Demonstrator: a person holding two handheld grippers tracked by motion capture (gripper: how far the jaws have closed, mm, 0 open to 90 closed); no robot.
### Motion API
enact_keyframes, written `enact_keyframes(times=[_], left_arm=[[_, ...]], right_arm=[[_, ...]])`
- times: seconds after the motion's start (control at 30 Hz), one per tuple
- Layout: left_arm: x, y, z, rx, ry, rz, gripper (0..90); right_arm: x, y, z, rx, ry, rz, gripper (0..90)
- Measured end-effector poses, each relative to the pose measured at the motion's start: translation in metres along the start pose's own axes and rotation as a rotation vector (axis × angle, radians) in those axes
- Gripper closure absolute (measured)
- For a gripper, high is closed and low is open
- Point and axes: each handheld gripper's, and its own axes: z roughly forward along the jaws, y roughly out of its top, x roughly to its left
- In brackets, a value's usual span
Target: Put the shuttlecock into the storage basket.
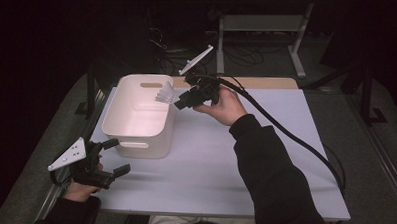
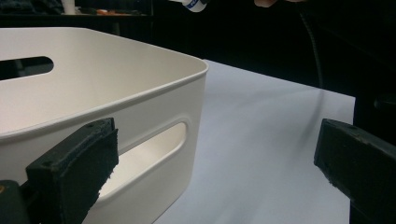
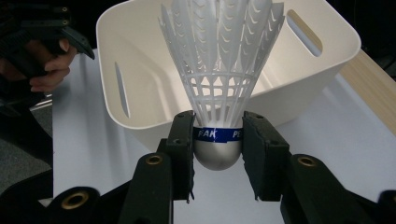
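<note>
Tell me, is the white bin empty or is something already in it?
Empty, as far as it shows: the white bin has a bare floor, and the shuttlecock is clamped in the right hand-held gripper above its rim.

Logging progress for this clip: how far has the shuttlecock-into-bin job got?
Done: the right gripper has its jaws shut on the shuttlecock at the cork base and holds it up by the far rim of the white bin. In hand: carrying it over the bin. Left: release; what shows of the bin's inside looks empty. The left gripper waits open near the bin's near corner.
</note>
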Motion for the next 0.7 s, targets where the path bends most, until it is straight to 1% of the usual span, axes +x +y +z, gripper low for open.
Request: enact_keyframes(times=[0.1,0.2,0.37,0.7], left_arm=[[0.0,0.0,0.0,-0.001,0.0,0.001,0.0],[0.0,0.0,0.0,0.0,-0.001,0.001,0.0],[0.0,0.0,0.0,-0.004,0.0,0.0,0.0],[0.0,0.0,0.0,-0.004,-0.003,0.0,0.0]], right_arm=[[0.002,0.003,0.004,-0.007,0.012,0.0,64.2],[0.004,0.006,0.008,0.004,0.014,-0.006,64.2],[0.009,0.013,0.014,0.003,0.027,-0.026,64.2],[0.016,0.024,0.027,0.017,0.045,-0.045,64.2]])
